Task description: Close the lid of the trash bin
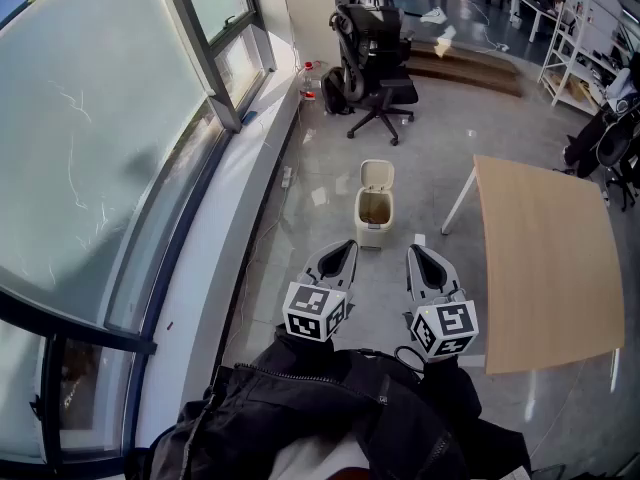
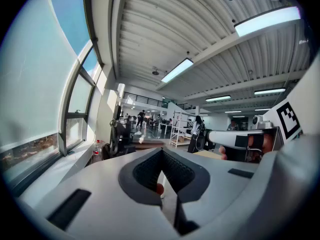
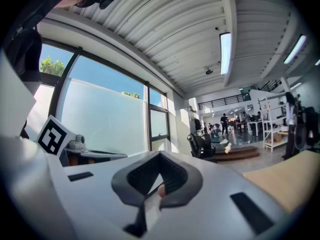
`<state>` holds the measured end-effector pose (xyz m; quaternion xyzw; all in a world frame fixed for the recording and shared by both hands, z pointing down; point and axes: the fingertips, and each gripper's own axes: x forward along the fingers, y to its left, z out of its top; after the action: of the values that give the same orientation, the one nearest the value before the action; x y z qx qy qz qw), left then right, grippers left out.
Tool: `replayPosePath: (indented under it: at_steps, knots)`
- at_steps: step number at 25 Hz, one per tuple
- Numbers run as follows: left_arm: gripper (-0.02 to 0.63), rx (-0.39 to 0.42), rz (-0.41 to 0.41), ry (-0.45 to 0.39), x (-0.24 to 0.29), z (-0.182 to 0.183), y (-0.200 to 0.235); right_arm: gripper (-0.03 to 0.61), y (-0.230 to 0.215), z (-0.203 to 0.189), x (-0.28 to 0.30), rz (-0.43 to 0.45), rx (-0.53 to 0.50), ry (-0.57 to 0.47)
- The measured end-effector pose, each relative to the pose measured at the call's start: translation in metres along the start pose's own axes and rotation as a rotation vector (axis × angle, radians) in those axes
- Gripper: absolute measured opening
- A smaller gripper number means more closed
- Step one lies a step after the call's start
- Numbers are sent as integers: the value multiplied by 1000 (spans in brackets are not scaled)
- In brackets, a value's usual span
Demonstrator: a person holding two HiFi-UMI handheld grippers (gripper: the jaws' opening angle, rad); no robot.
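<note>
A small cream trash bin [image 1: 375, 213] stands on the grey floor ahead of me, its lid [image 1: 377, 175] tipped up and open at the back. Both grippers are held low in front of my dark jacket, short of the bin and apart from it. My left gripper [image 1: 343, 251] points at the bin's left side with its jaws together and nothing in them. My right gripper [image 1: 420, 255] points just right of the bin, also shut and empty. The gripper views look up across the room and do not show the bin; the left gripper [image 2: 162, 181] and right gripper [image 3: 156, 186] show closed jaws.
A light wooden table [image 1: 545, 268] with white legs [image 1: 458, 203] stands to the right of the bin. A black office chair [image 1: 380, 78] is further back. A long window ledge [image 1: 230, 228] and windows run along the left. Shelving and people are far off.
</note>
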<state>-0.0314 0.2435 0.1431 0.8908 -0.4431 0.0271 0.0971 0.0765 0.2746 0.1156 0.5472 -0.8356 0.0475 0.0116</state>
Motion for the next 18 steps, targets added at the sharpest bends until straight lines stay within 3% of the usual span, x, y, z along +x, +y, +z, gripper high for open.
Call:
replayPosePath:
  at_steps: [18]
  knots:
    - [-5,-14,10,35,5,-16,-20,5,-20,-18,-16,-9,48,38]
